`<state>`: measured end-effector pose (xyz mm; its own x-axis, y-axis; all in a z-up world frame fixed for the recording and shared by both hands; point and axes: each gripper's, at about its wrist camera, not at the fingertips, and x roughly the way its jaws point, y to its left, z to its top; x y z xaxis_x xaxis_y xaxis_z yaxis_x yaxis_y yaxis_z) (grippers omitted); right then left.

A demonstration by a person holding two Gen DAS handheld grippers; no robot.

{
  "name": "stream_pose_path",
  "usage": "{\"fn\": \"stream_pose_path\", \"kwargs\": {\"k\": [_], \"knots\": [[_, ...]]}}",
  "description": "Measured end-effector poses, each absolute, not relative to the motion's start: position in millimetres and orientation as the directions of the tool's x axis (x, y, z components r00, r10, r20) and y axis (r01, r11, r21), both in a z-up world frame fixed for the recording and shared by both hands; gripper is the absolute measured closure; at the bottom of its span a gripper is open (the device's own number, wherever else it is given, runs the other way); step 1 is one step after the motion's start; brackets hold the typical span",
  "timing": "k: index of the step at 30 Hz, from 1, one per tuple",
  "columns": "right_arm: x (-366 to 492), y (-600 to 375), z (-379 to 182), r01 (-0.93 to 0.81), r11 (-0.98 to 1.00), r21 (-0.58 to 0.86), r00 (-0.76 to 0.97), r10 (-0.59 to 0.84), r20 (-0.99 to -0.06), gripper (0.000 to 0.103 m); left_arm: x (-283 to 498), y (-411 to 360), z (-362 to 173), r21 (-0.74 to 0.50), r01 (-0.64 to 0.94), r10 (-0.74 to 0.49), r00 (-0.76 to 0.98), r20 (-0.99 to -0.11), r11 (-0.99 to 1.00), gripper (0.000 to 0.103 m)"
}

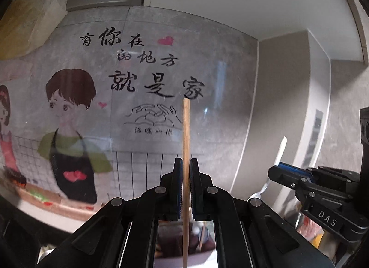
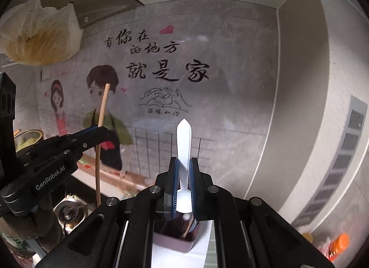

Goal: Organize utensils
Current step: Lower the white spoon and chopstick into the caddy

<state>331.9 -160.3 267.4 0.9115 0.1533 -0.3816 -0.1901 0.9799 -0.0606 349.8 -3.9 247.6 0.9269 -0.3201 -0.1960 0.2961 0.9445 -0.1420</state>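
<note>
In left view, my left gripper clamps a chopstick upright; only right view shows my right gripper clamping a spoon over a holder.

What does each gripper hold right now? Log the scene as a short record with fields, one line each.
left gripper: jaws shut on a wooden chopstick, which stands upright
right gripper: jaws shut on a white spoon, handle end pointing up
below the right gripper: pink container, contents unclear
backdrop: grey tiled wall with a cartoon couple sticker and black calligraphy
upper left: plastic bag, hanging
blur: both views slightly smeared
</note>
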Motion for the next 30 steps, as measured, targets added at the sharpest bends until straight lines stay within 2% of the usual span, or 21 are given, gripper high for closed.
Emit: {"fn": "stream_pose_path", "kwargs": {"k": [5, 16, 23, 30], "knots": [[365, -163, 247, -0.166, 0.984, -0.06, 0.907, 0.129, -0.402, 0.095, 392, 7, 235, -0.203, 0.307, -0.343, 0.922, -0.178, 0.93, 0.097], [434, -160, 139, -0.162, 0.986, -0.031, 0.813, 0.116, -0.571, 0.095, 464, 14, 144, -0.3, 0.284, -0.365, 0.894, -0.261, 0.911, 0.097], [457, -163, 86, -0.168, 0.986, 0.018, 0.747, 0.139, -0.65, 0.095, 480, 6, 88, -0.282, 0.252, -0.338, 0.885, -0.32, 0.926, 0.097], [466, -163, 54, -0.174, 0.984, 0.031, 0.702, 0.146, -0.697, 0.095, 480, 18, 78, -0.321, 0.216, -0.327, 0.879, -0.347, 0.922, 0.098]]}}
